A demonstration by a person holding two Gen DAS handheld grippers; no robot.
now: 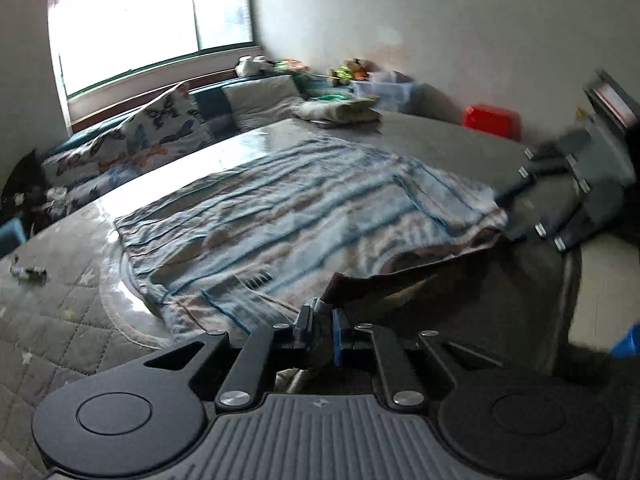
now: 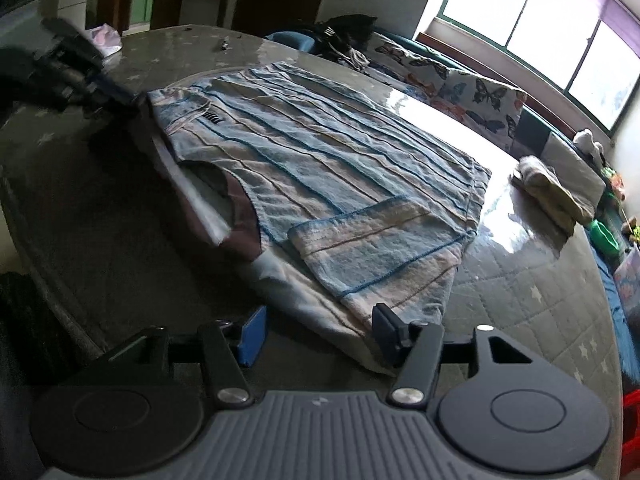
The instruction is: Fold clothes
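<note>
A blue-and-beige striped shirt (image 1: 304,216) lies spread on the quilted table; it also shows in the right wrist view (image 2: 320,168). My left gripper (image 1: 322,322) is shut on the shirt's near edge by the collar, which lifts slightly. In the right wrist view the left gripper (image 2: 132,98) sits at the shirt's far left corner. My right gripper (image 2: 318,330) is open, its pads either side of the shirt's near shoulder edge with the folded sleeve (image 2: 372,236) just ahead. In the left wrist view the right gripper (image 1: 516,204) is at the shirt's right edge.
A folded cream garment (image 2: 548,188) lies on the table's far side. The table (image 2: 528,300) has a glossy cover. A bench with butterfly cushions (image 1: 156,124), toys and a red box (image 1: 494,118) lines the wall. Small objects (image 1: 28,270) lie on the table's left.
</note>
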